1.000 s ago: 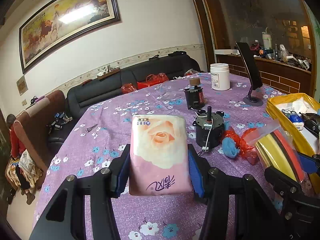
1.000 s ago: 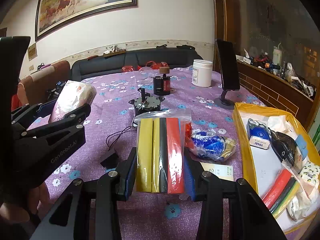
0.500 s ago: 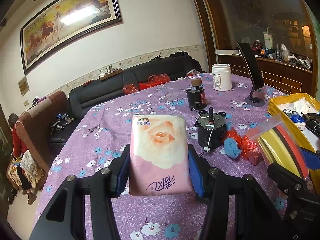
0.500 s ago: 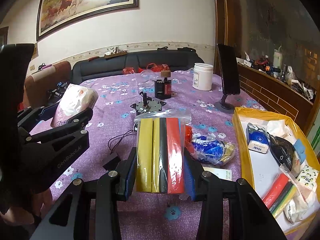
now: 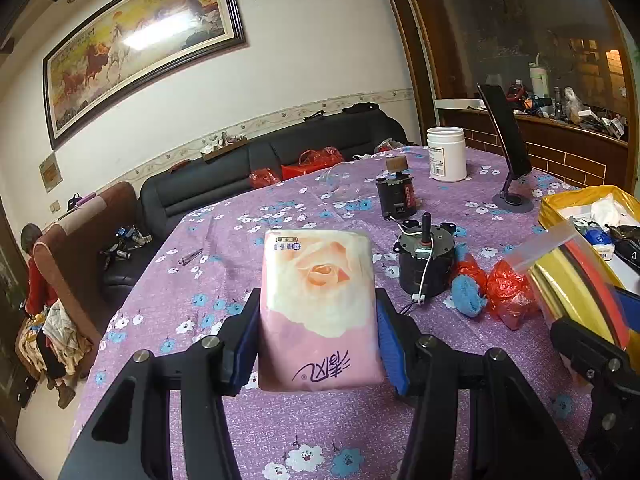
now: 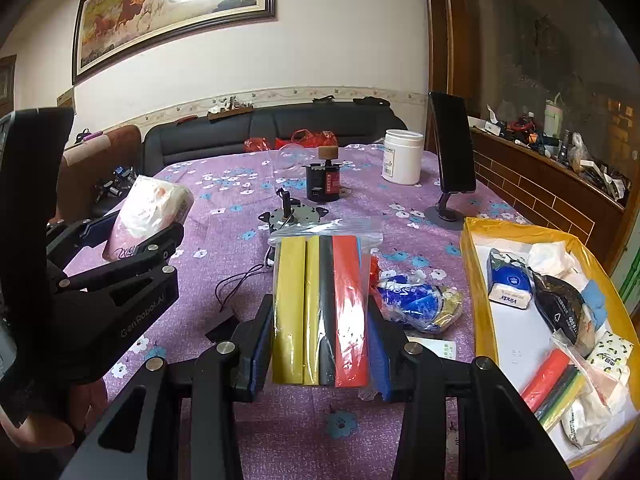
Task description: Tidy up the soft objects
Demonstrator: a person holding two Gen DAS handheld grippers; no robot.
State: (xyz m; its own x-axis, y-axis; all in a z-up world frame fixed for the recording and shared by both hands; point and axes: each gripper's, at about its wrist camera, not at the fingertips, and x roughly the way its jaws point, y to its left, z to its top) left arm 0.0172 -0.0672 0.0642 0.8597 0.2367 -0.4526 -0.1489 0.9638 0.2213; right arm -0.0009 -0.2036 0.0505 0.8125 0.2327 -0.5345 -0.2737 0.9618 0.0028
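My left gripper [image 5: 316, 344] is shut on a pink tissue pack [image 5: 318, 304] with a rose print, held above the purple flowered tablecloth [image 5: 224, 280]; the pack also shows in the right wrist view [image 6: 146, 212]. My right gripper [image 6: 320, 336] is shut on a clear bag of yellow, black and red strips [image 6: 320, 308], held above the table; the bag also shows at the right of the left wrist view [image 5: 576, 280]. A yellow-lined tray [image 6: 474, 264] at the right holds several soft packs and bags.
Two small motors [image 6: 296, 216] [image 6: 324, 180], a white jar [image 6: 402, 156] and a phone on a stand [image 6: 452, 160] stand mid-table. A blue snack bag [image 6: 416, 300] and a red bag [image 5: 508, 288] lie near the tray. A black sofa [image 5: 260, 176] is beyond the table.
Both grippers have lifted slightly with their loads still held; the view has shifted a little. Nothing was let go.
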